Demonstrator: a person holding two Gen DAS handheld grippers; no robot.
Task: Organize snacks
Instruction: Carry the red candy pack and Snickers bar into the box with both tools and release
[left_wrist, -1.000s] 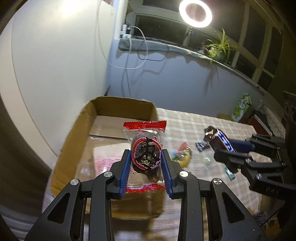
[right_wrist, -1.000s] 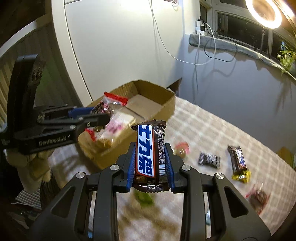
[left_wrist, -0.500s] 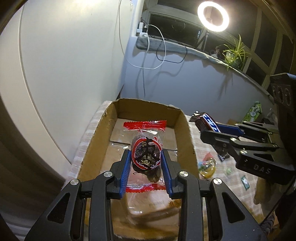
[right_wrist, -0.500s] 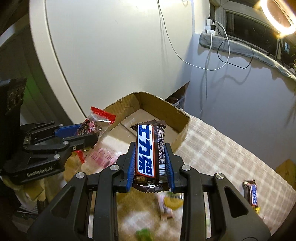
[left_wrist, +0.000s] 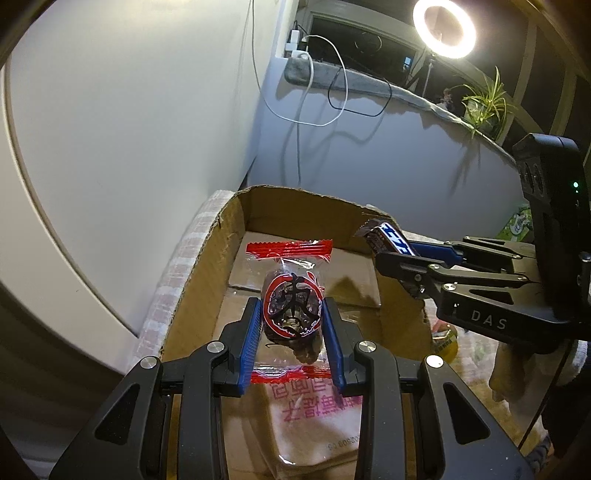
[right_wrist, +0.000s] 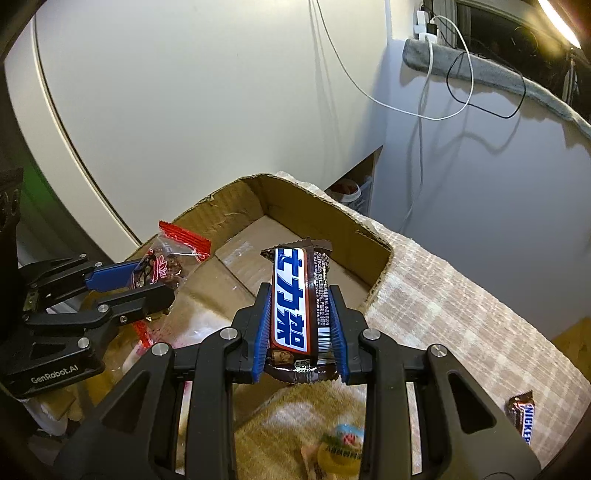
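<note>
1. White walls and a grey windowsill with trailing cables back a table under a pale checked cloth (right_wrist: 461, 295), lit by a glowing ring light (left_wrist: 444, 28).
2. An open brown cardboard box (left_wrist: 306, 208) sits on the cloth near the wall, with a flat clear packet printed in pink characters (left_wrist: 314, 417) lying on its floor.
3. The left gripper (left_wrist: 291, 325) hangs over the box, its blue pads pinching a clear, red-edged packet of dark dried fruit (left_wrist: 290, 295) upright above the box floor.
4. The right gripper (right_wrist: 301, 317) is clamped on a brown chocolate bar with a white and blue label (right_wrist: 295, 299), held upright by the box's right wall.
5. On the cloth outside the box lie a second brown chocolate bar (right_wrist: 522, 417) and a small yellow sweet (right_wrist: 341, 450).
</note>
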